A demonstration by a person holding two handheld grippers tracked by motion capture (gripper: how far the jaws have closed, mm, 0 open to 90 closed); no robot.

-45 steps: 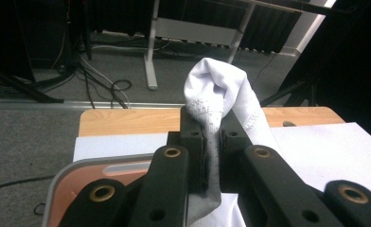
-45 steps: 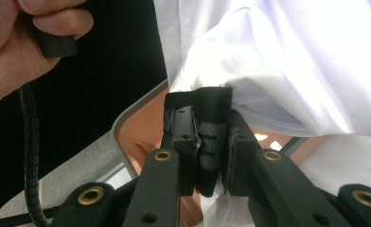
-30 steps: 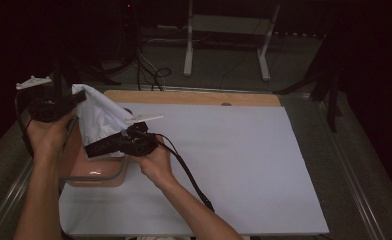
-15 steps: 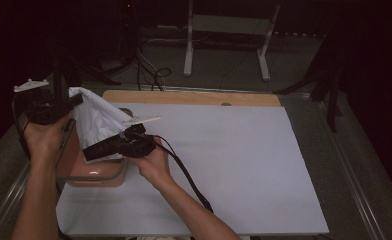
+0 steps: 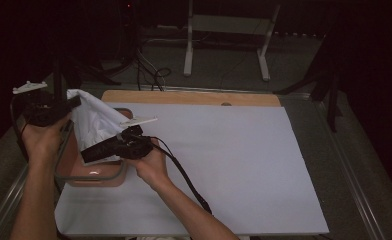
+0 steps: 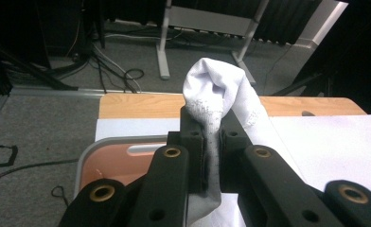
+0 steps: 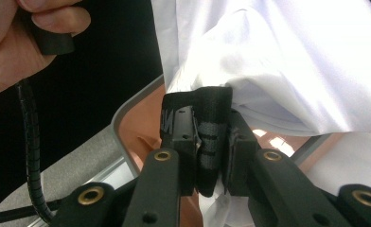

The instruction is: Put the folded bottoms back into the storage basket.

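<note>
Pinching white cloth (image 6: 216, 94) btwn L fingers (image 6: 193, 137), seemingly taut.

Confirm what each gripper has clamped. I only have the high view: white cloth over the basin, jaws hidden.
Observer: The left gripper is shut on the white cloth; a fold bunches up above its jaws.
Operator: And the right one?
Observer: The right gripper is shut on a black band at the cloth's edge, not on white fabric.
Operator: Where does that band sit relative to the basin?
Observer: Over the pink basin, just inside its grey rim.
</note>
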